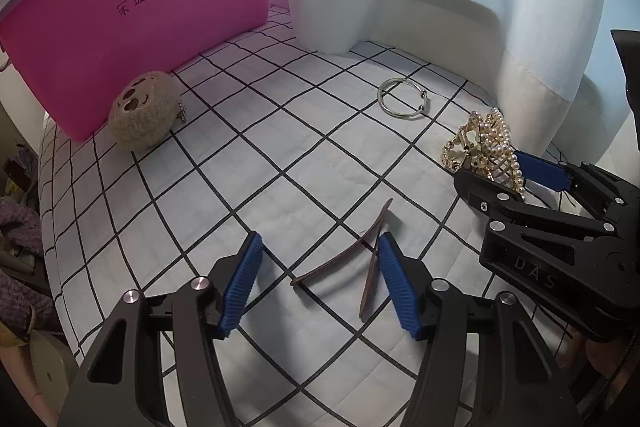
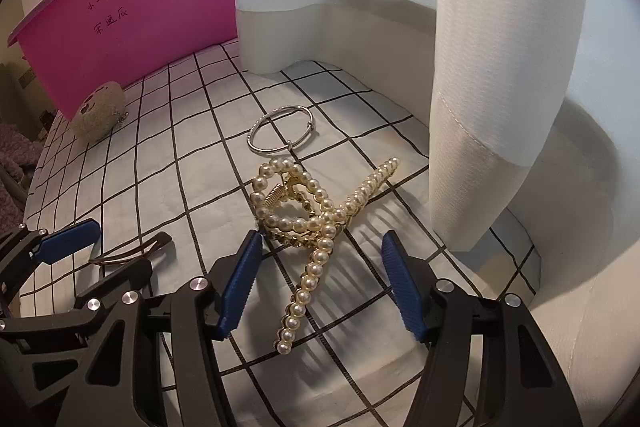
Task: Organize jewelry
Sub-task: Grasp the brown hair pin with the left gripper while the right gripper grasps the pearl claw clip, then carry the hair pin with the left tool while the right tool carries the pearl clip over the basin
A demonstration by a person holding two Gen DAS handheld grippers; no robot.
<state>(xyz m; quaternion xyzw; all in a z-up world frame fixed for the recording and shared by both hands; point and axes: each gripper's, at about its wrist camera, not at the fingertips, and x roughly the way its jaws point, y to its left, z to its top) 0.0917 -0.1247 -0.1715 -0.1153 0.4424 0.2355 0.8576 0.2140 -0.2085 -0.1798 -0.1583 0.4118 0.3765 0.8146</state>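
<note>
Two thin brown hair clips [image 1: 336,259] lie crossed on the checked sheet [image 1: 280,107], between the blue pads of my left gripper [image 1: 320,243]. Its jaws stand apart and do not press the clips. A gold claw clip set with pearls [image 2: 316,255] lies between the pads of my right gripper [image 2: 322,241], which is open too, its left pad close by the clip's gold body. The left wrist view shows the right gripper [image 1: 500,173] around the pearl clip [image 1: 480,143]. A silver bangle [image 1: 380,97] [image 2: 272,149] lies farther back.
A pink box [image 1: 140,27] with handwriting stands at the back left, with a round beige plush charm [image 1: 142,115] against it. Folded white bedding [image 2: 500,67] walls the back and right. The sheet's edge drops off at the left, with purple knitwear [image 1: 16,227] beyond.
</note>
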